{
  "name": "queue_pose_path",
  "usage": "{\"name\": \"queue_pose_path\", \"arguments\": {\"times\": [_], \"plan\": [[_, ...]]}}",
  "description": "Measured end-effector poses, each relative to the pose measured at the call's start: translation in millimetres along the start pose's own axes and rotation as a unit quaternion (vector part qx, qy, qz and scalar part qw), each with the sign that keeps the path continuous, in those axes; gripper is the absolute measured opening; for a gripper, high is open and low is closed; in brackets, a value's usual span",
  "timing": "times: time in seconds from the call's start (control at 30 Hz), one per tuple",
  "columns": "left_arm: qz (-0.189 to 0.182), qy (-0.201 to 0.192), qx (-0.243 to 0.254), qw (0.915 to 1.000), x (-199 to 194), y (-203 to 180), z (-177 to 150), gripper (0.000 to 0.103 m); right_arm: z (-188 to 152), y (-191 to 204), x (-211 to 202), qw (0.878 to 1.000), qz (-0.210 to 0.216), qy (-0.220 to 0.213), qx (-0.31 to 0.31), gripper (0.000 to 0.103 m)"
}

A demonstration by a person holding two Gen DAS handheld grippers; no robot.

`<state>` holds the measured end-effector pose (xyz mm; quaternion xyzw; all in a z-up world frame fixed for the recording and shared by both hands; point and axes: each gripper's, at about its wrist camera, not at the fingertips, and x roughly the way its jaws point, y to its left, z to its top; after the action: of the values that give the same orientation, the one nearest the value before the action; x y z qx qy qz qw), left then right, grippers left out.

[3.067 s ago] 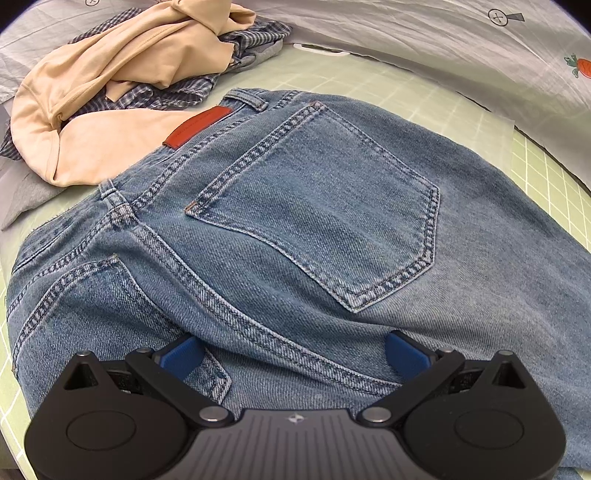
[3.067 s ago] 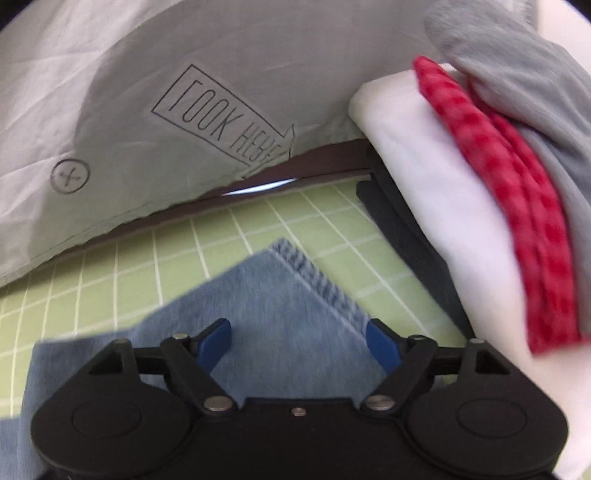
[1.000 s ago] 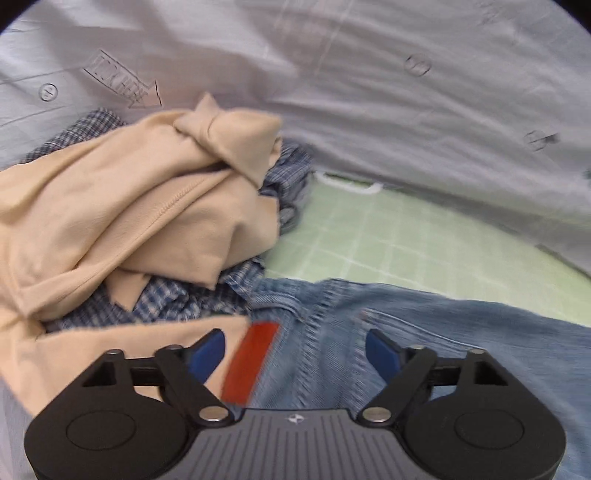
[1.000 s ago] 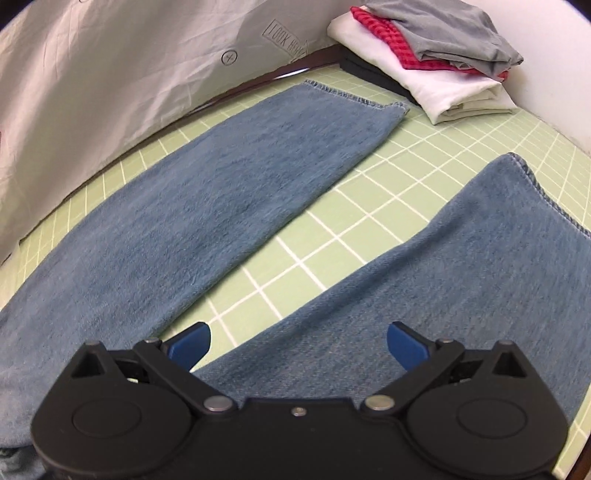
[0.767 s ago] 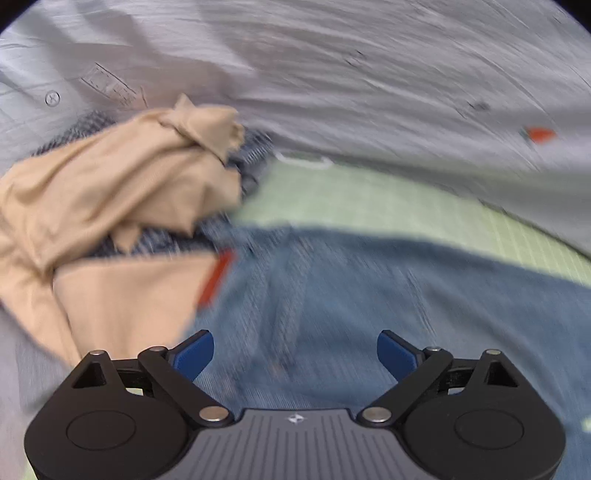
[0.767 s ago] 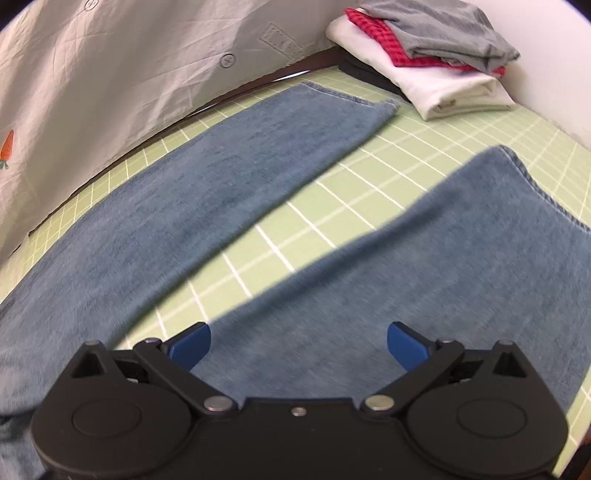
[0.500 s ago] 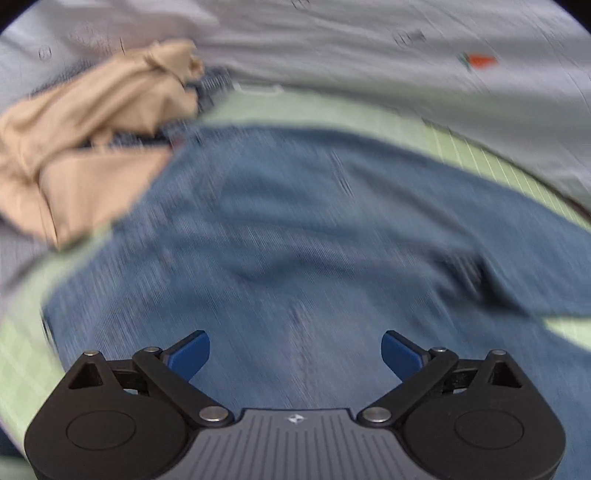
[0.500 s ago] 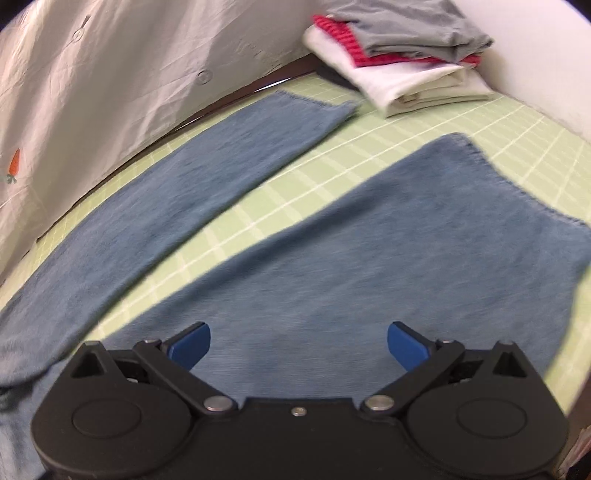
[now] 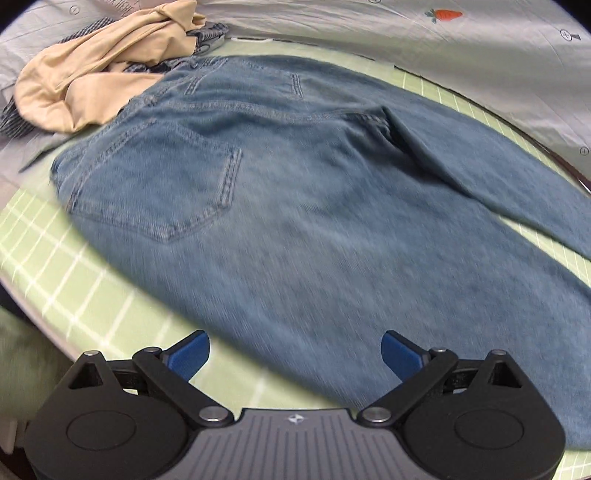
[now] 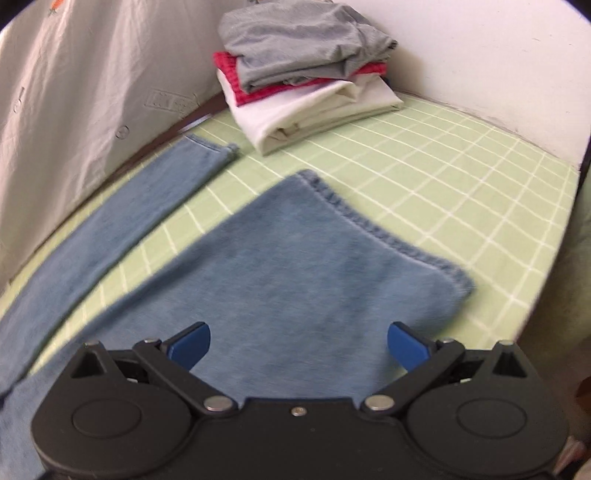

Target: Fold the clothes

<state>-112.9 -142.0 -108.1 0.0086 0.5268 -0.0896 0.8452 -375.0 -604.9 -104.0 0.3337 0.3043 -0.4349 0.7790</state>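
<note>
Jeans spread flat on a green checked mat

Jeans point(image 9: 314, 206) lie back side up across a green mat point(image 10: 461, 177) marked with a white grid. The waistband points toward a loose heap of clothes, where a tan garment point(image 9: 96, 77) sits on top of a blue checked shirt point(image 9: 210, 31) at the mat's far corner. One back pocket point(image 9: 159, 184) shows clearly. In the right wrist view the two legs run apart from each other: the near leg point(image 10: 295, 280) ends in a stitched hem just ahead of the tool, and the far leg point(image 10: 140, 218) stretches along the mat's edge.

Behind the mat hangs a pale grey sheet point(image 9: 443, 55) printed with small symbols and a carrot point(image 9: 443, 14). A white wall point(image 10: 480, 55) closes the right-hand corner, and there a folded stack point(image 10: 306, 85) rests on the mat: grey on top, red beneath, white below that.

The left gripper point(image 9: 295, 350) hovers over the near edge of the seat, its blue tips spread wide with nothing between them. The right gripper point(image 10: 299, 343) hangs above the near leg, equally wide apart and empty.
</note>
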Motion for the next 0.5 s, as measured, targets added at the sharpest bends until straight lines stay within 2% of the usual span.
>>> {"name": "queue_pose_path", "arguments": {"times": [0.23,0.5], "plan": [[0.003,0.008,-0.006,0.9999,-7.2,-15.8,-20.7,0.099,-6.7,-21.9,1.8,0.999,0.027,0.030,0.022,0.103],[0.005,0.019,-0.004,0.9998,-6.0,-13.2,-19.7,0.099,-14.6,-38.4,1.7,0.994,0.072,0.058,0.062,0.103]]}}
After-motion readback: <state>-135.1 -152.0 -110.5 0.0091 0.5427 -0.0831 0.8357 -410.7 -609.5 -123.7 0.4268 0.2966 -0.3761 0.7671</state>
